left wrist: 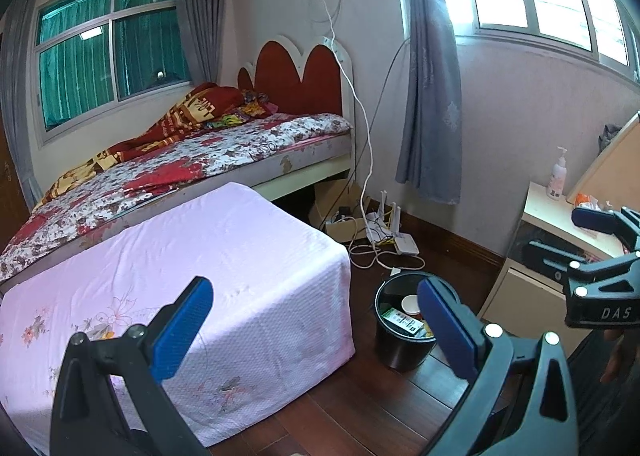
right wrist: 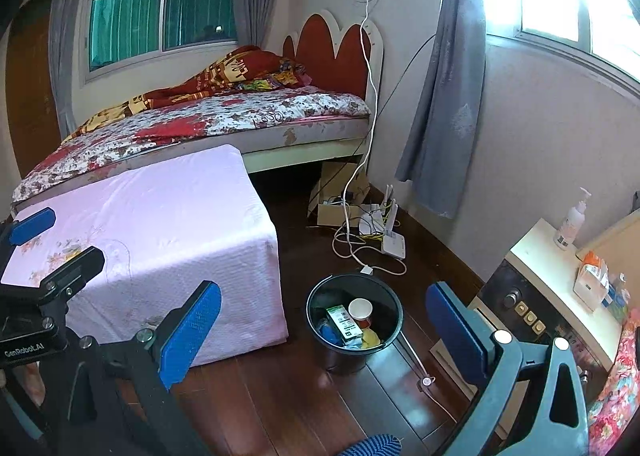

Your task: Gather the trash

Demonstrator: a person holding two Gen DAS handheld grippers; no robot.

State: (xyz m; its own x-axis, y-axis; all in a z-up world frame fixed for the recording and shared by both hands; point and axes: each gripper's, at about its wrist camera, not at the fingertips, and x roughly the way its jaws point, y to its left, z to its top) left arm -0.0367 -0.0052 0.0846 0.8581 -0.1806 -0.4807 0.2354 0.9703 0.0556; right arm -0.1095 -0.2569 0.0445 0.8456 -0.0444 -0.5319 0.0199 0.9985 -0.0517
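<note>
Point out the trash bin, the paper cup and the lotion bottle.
trash bin point(right wrist: 320, 292), right wrist view, on its left rim.
paper cup point(right wrist: 360, 306), right wrist view, on its open top.
lotion bottle point(right wrist: 570, 222), right wrist view, on its body.

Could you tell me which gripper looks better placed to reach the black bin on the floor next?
Probably the right gripper: the black bin sits between its open blue fingers, fully in view. For the left gripper, the bin lies off to the right, partly behind one finger. Both hold nothing.

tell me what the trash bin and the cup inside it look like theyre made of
Trash bin: probably plastic, black and slightly glossy, with a thin moulded rim that catches light.
Cup: likely paper, matte white inside with a rolled lip and a red printed outside; disposable-looking, though a plastic lining can't be ruled out.
</note>
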